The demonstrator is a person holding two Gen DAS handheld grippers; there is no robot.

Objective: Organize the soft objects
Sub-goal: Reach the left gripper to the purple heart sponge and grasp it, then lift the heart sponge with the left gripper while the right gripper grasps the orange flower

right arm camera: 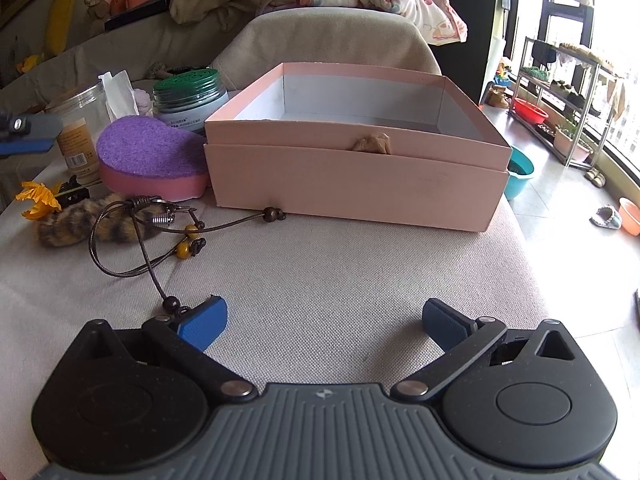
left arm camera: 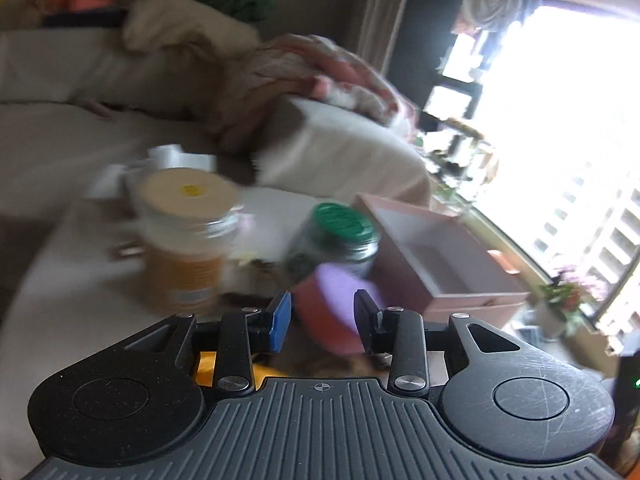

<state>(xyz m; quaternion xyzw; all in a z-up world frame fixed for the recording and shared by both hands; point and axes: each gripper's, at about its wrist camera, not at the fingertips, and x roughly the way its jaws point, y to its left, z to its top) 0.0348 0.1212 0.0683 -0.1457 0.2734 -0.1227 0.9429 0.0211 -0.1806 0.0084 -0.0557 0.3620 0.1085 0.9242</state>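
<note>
Nearest the lens, the right gripper (right arm camera: 324,322) is hovering low over the beige woven cloth of the counter (right arm camera: 340,264), its blue-padded fingers (right arm camera: 204,322) spread wide with nothing between them. Beyond it, the purple-and-pink sponge (right arm camera: 150,160) is lying flat just left of the pink cardboard box (right arm camera: 356,184), touching or nearly touching its wall; the sponge is looking heart-like in outline, with a coarse purple scouring top over a smooth pink foam base. Left of that, a striped furry toy (right arm camera: 86,222) is sitting on the cloth with a dark beaded cord (right arm camera: 132,240) looping across it, and a yellow fabric flower (right arm camera: 40,200) is resting at its far end. A green-lidded glass jar (right arm camera: 190,94) and a clear jar with an orange label (right arm camera: 78,136) are standing behind the sponge. In the left wrist view, the left gripper (left arm camera: 322,314) is hanging just above the same sponge (left arm camera: 338,308), its fingers (left arm camera: 280,316) at a middling gap around the sponge's near edge; whether they are touching it cannot be told, since heavy motion blur is smearing the whole scene. The box's inside is showing white, its floor partly hidden by its own walls.
</note>
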